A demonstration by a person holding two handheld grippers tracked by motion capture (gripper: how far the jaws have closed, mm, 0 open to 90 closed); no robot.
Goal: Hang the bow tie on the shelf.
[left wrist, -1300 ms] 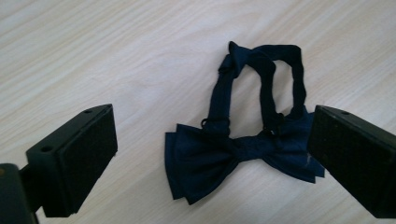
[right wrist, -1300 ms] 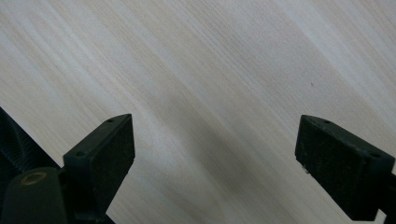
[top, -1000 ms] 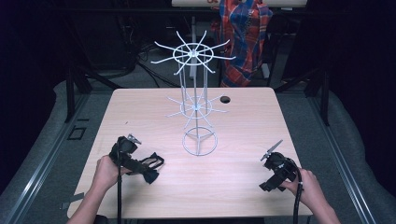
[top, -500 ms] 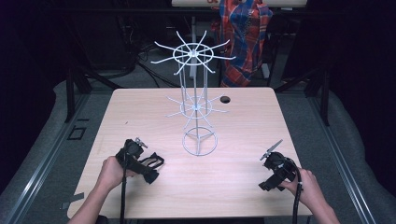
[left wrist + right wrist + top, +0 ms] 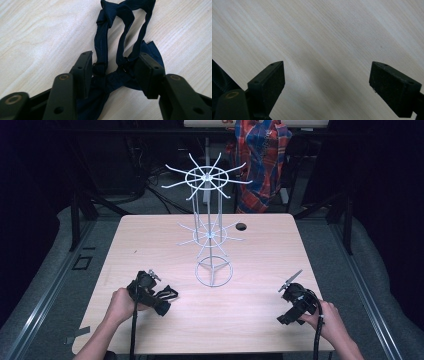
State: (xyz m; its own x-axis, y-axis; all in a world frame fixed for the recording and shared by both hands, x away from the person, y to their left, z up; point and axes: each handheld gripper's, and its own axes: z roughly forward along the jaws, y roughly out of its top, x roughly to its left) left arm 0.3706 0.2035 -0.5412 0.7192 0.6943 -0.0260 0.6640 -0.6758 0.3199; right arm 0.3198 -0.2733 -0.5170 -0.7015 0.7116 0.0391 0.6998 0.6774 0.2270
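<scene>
A dark blue bow tie [image 5: 102, 37] with its looped strap lies on the wooden table [image 5: 150, 240] at the front left, seen from above as a dark bundle [image 5: 171, 294]. My left gripper [image 5: 116, 67] straddles its knotted middle. Its jaws have just been closing, and both pads [image 5: 83, 70] now lie against the cloth. From above, the left gripper [image 5: 164, 305] points right along the table in the person's left hand. My right gripper [image 5: 327, 75] stands open over bare wood with nothing between its jaws, held low at the front right [image 5: 286, 317].
A white wire display stand [image 5: 212, 235] with two rings of radiating hooks rises at the table's middle, its round base between the two hands. A dark cable hole [image 5: 241, 226] sits behind it. A person in a plaid shirt [image 5: 262, 160] stands beyond the far edge.
The left gripper's jaws have narrowed around the bow tie and the hand has shifted slightly. The right hand and gripper have stayed put.
</scene>
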